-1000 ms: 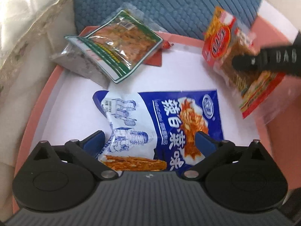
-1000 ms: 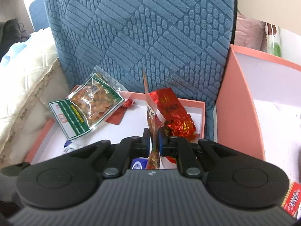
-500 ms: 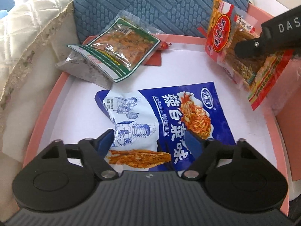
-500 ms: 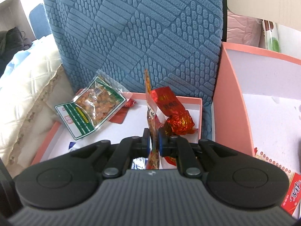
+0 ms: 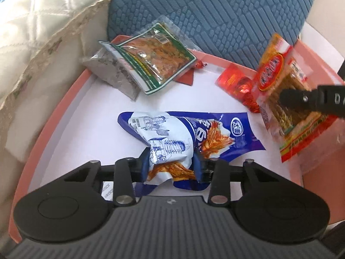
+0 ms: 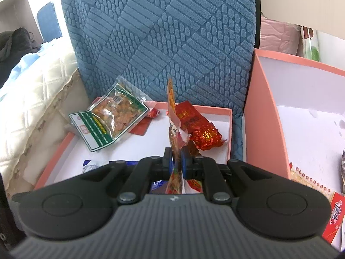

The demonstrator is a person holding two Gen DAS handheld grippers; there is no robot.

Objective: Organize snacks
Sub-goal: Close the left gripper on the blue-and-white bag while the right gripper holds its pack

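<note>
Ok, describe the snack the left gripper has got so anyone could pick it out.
Find the pink tray in front of the blue patterned cushion. At its middle lies the blue and white packet, crumpled between the left gripper fingers. It alone is blue; its neighbours are green-edged, red foil or orange.

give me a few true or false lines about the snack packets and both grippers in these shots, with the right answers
1. The left gripper is pinching the blue packet. True; its jaws have just been closing and the packet bunches up between them.
2. The right gripper is empty. False; it is shut on the red and yellow packet.
3. The green packet leans on the far rim of the pink tray. True.
4. The shiny red packet lies outside the tray. False; it lies inside, near the far right corner.
</note>
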